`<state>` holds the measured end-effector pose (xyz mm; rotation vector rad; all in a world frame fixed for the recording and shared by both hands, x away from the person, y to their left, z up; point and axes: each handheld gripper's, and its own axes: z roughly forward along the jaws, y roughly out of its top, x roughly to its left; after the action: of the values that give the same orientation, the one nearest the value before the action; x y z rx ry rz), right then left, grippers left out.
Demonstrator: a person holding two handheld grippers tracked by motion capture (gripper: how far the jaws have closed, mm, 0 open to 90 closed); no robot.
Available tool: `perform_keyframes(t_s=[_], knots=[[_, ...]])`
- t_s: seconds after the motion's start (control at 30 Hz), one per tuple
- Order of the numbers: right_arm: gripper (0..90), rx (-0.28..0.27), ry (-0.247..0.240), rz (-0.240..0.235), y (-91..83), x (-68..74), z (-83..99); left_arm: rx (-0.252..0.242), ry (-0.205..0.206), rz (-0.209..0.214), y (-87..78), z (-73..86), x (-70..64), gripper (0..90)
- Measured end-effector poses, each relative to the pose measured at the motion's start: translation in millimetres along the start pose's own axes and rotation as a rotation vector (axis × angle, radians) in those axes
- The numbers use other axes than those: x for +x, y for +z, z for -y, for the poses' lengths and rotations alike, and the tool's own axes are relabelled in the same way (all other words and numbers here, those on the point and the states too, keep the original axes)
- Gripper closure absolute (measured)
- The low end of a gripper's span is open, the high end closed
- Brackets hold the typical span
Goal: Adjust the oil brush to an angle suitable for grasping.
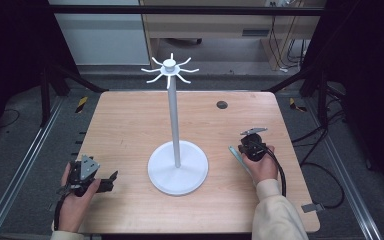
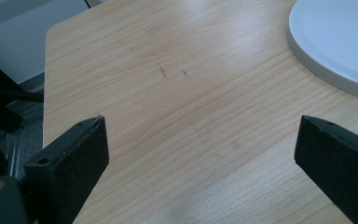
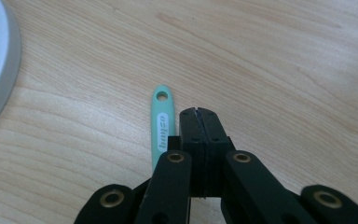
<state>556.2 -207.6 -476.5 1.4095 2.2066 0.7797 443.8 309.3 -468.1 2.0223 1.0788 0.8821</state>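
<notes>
Right now the right claw (image 3: 198, 112) has its jaws pressed together on nothing, just beside the mint-green handle (image 3: 162, 122) lying flat on the table (image 1: 130, 125) near the white hook stand (image 1: 176, 150). Left claw (image 2: 200, 154) sits wide open, empty. I'd open the right, shift over the handle, then close squarely across it.

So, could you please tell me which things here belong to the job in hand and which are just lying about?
Belonging to the job:
- mint-green handled utensil, lying beside the right tongs, which are shut on nothing
- white hook stand, hooks bare
- left tongs, open over the table

Just lying about:
- dark round plug in the tabletop
- cables on the floor
</notes>
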Motion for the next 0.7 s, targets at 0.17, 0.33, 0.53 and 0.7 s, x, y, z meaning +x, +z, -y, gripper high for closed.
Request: perform_keyframes(t_s=[0.17, 0.33, 0.53, 0.7], knots=[[90.0, 0.023, -0.003, -0.012, 5.8, -0.7, 1.2, 0.001, 0.003, 0.003, 0.6, 0.1, -0.4, 2.5], [90.0, 0.043, -0.009, -0.017, 9.9, 0.2, 1.5, 0.001, 0.003, 0.005, -0.3, 0.5, 0.3, 2.5], [90.0, 0.040, -0.032, -0.060, 10.3, 4.3, 1.5, 0.006, 0.007, 0.007, 0.4, 0.5, -0.4, 2.5], [90.0, 0.053, -0.088, -0.141, 8.5, 16.2, 1.6, 0.005, 0.009, 0.006, 0.3, 0.4, -0.5, 2.5]])
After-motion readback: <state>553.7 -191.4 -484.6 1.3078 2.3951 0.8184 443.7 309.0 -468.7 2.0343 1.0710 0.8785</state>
